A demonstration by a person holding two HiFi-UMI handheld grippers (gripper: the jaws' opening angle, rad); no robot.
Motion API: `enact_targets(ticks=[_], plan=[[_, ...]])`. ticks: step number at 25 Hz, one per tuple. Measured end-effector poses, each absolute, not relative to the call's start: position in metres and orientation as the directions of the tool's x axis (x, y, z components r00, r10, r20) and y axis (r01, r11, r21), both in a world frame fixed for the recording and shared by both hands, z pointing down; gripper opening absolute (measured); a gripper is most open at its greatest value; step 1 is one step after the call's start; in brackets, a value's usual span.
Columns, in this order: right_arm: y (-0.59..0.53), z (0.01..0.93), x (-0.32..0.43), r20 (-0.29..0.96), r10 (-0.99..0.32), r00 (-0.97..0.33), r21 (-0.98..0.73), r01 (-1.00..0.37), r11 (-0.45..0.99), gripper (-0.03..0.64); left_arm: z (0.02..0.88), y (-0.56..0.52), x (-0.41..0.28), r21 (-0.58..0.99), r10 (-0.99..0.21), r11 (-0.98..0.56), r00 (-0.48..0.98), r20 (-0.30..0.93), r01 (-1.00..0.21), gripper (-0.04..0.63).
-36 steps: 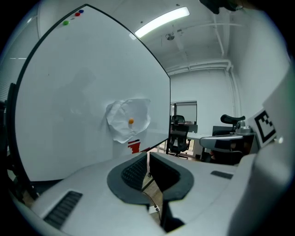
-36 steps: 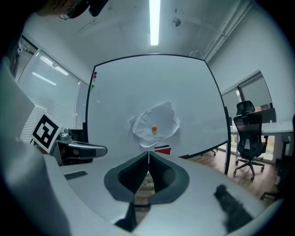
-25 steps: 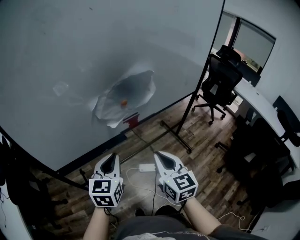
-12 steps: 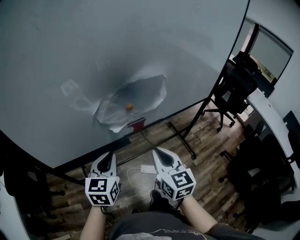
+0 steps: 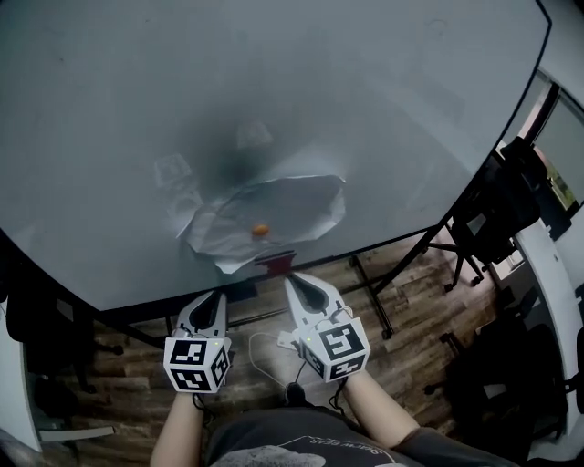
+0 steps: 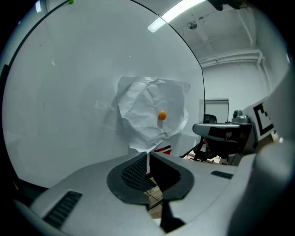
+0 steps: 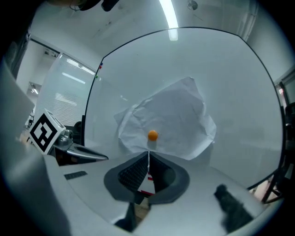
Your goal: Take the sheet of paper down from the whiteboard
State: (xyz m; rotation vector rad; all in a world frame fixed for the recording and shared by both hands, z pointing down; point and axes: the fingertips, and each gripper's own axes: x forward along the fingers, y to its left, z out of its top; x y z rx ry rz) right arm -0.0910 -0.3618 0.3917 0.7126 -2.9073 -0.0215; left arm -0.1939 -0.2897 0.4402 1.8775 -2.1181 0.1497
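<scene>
Open air before the whiteboard [image 5: 274,91], office chair [image 5: 500,214] well off right

Under you lies a wood-plank floor [image 5: 406,333], with a white cable [image 5: 255,347] looped on it near your feet. At your right, a black office chair [image 5: 497,214] stands near a white counter [image 5: 558,301]. A long ceiling light [image 6: 177,13] glows overhead. Low ahead of you shows a small red-and-white thing [image 5: 276,264], too small to identify.
</scene>
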Motion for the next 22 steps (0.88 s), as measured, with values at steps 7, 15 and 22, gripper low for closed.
enact_targets(ticks=[7, 15, 22], plan=[[-0.386, 0.395, -0.097, 0.132, -0.333, -0.934, 0.030, -0.332, 0.943, 0.025, 0.457, -0.315, -0.195, 0.174, -0.926, 0.223, -0.153, 0.344, -0.959, 0.029], [-0.403, 0.391, -0.112, 0.127, -0.224, -0.966, 0.074, -0.216, 0.973, 0.025, 0.467, -0.330, -0.201, 0.201, -0.902, 0.314, -0.226, 0.367, -0.928, 0.107], [-0.405, 0.379, -0.134, 0.103, -0.255, -0.962, 0.173, -0.235, 0.956, 0.025, 0.470, -0.349, -0.212, 0.239, -0.896, 0.332, -0.226, 0.382, -0.913, 0.155]])
